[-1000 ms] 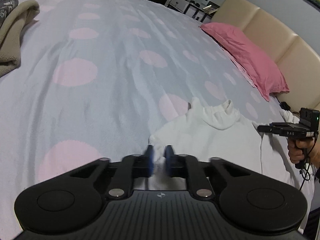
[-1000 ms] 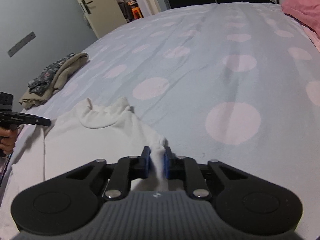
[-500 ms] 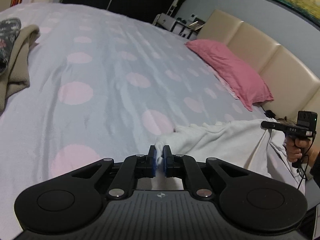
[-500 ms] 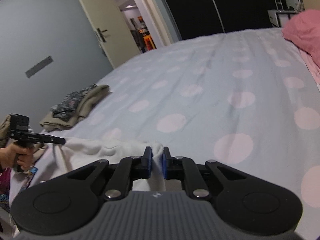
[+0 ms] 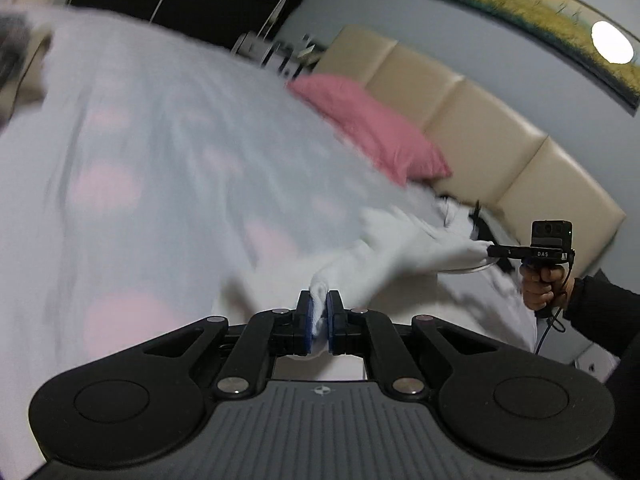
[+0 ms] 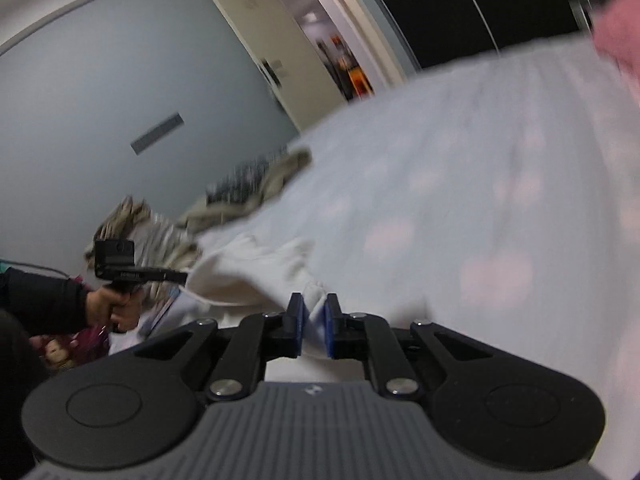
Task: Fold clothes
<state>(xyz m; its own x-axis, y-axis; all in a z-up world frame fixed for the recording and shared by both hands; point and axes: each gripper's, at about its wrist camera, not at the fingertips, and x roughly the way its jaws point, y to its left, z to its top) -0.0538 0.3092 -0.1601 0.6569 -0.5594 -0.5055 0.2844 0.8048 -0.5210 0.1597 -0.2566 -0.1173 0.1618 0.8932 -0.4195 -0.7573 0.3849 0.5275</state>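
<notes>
Both tools are clamped tight on the white turtleneck top [image 5: 400,248]: left tool [image 5: 319,312], right tool [image 6: 313,320]. It's strung between them above the bed [image 5: 160,160], toward 3 o'clock. No fold laid yet, so basically everything's left.

light: dim indoor | glare: picture [image 5: 612,42] | blur: heavy motion smear on bedspread [image 5: 160,160] | edges: fisheye-bent
</notes>
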